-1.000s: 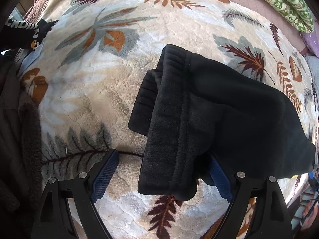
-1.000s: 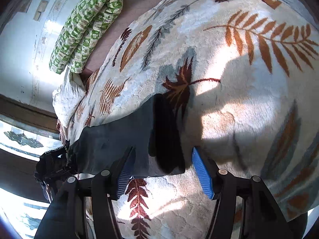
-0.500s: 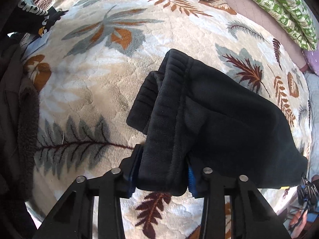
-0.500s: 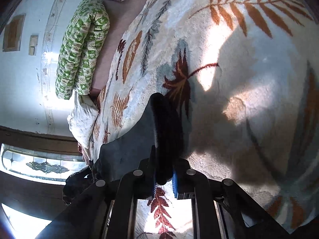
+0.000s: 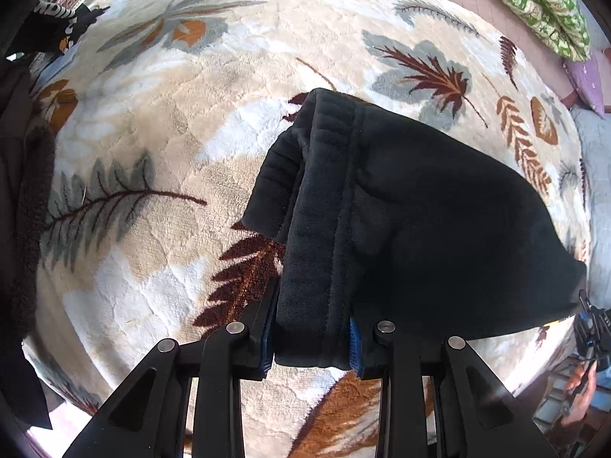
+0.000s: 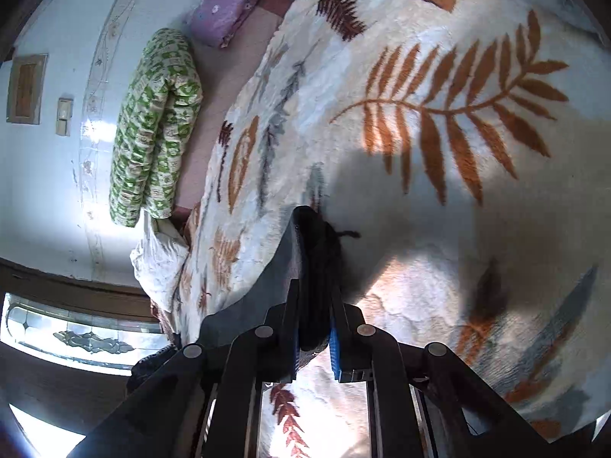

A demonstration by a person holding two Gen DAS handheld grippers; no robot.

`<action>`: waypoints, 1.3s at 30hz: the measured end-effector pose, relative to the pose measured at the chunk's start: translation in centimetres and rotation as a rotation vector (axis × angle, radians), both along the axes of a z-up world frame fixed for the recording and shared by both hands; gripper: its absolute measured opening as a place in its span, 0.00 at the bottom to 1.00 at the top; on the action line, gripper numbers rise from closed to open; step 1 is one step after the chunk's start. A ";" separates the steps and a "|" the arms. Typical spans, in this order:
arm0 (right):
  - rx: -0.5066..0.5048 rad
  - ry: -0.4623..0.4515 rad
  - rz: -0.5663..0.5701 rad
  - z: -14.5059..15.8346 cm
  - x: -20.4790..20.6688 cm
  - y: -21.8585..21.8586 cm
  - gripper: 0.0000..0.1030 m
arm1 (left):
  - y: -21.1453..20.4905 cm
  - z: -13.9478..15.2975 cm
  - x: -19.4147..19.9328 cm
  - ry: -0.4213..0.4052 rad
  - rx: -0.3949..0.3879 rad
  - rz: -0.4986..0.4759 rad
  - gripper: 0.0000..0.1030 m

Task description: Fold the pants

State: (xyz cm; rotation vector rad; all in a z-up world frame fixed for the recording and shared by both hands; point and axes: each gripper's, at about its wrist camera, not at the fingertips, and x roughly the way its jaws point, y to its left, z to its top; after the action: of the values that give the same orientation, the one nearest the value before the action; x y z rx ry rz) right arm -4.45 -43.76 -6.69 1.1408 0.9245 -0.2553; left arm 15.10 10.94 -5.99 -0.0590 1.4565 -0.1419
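The black fleece pants [image 5: 412, 206] hang lifted above a leaf-patterned blanket [image 5: 160, 122]. My left gripper [image 5: 311, 337] is shut on the ribbed waistband end, which stands up between the blue pads. My right gripper [image 6: 313, 337] is shut on the other end of the pants [image 6: 317, 263], whose thin edge runs up between the pads; the cloth stretches away to the left. The other gripper shows at the right edge of the left wrist view [image 5: 592, 328].
A green patterned bolster [image 6: 152, 129] and a purple pillow [image 6: 229, 0] lie by the wall. A black printed garment [image 5: 57, 26] lies at the blanket's far left, dark clothing [image 5: 23, 198] along the left edge. The blanket also shows in the right wrist view [image 6: 439, 76].
Both grippers closed on the pants' ends, from open a second ago, and have raised the cloth off the blanket. The pants now hang stretched between them.
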 end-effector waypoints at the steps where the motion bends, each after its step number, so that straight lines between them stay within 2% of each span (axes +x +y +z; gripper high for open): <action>1: -0.012 0.030 0.016 -0.7 0.1 0.2 0.13 | -0.4 0.1 -0.1 -0.013 0.019 -0.009 0.30; 3: -0.033 0.023 0.049 -1.0 0.0 0.4 0.13 | -0.9 0.7 -0.6 -0.052 0.063 -0.043 0.37; 5: -0.024 0.016 0.063 -0.4 -0.2 0.2 0.23 | -1.1 1.7 -1.5 -0.106 0.130 -0.075 0.44; 6: -0.035 0.023 0.063 0.1 -0.4 0.0 0.26 | -0.9 2.3 -2.3 -0.135 0.158 -0.086 0.53; 7: -0.061 0.031 0.059 0.8 -0.7 -0.3 0.31 | -0.5 3.0 -2.8 -0.158 0.174 -0.087 0.56; 9: -0.126 0.024 0.047 2.8 -1.4 -1.0 0.34 | 0.1 4.7 -3.6 -0.195 0.158 -0.069 0.61; 11: -0.175 -0.009 0.050 4.7 -1.4 -1.4 0.42 | -0.3 7.2 -4.4 -0.249 0.124 -0.059 0.58; 13: -0.215 -0.015 0.101 5.6 0.0 -1.0 0.47 | -2.5 9.2 -4.6 -0.311 0.109 -0.094 0.60; 15: -0.267 0.008 0.176 5.5 2.0 0.2 0.47 | -5.9 10.1 -4.6 -0.325 0.075 -0.153 0.63; 17: -0.322 0.040 0.216 4.9 3.8 1.3 0.47 | -10.1 9.7 -3.9 -0.312 0.043 -0.209 0.67; 21: -0.363 0.097 0.259 2.8 6.0 2.3 0.47 | -17.9 6.4 -1.9 -0.203 -0.019 -0.289 0.66; 26: -0.371 0.128 0.294 1.2 6.6 2.4 0.44 | -23.8 2.0 0.3 -0.095 -0.034 -0.323 0.64; 27: -0.366 0.124 0.299 1.0 6.5 2.3 0.44 | -24.6 1.3 0.8 -0.083 -0.024 -0.323 0.60; 28: -0.363 0.120 0.304 0.9 6.4 2.1 0.38 | -25.5 0.4 1.7 -0.076 0.004 -0.316 0.54; 29: -0.366 0.120 0.314 0.7 6.5 2.0 0.24 | -25.9 -0.5 2.4 -0.072 0.043 -0.305 0.41; 30: -0.377 0.126 0.326 0.6 6.4 1.9 0.21 | -26.1 -1.1 2.9 -0.063 0.076 -0.289 0.33; 33: -0.358 0.097 0.322 0.7 6.1 1.2 0.15 | -25.8 -2.3 4.6 -0.005 0.021 -0.195 0.31; 37: -0.331 0.084 0.319 0.6 6.0 1.0 0.15 | -25.7 -2.4 5.0 0.007 0.013 -0.169 0.29; 39: -0.290 0.060 0.308 0.6 5.7 0.8 0.20 | -25.5 -1.9 4.3 0.004 -0.019 -0.176 0.29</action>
State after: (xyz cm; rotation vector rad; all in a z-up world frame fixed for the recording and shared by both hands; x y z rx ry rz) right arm 1.23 -43.00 -6.06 0.7162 1.0637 -0.1657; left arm 19.44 -14.56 -7.91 0.0536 1.4633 -0.3001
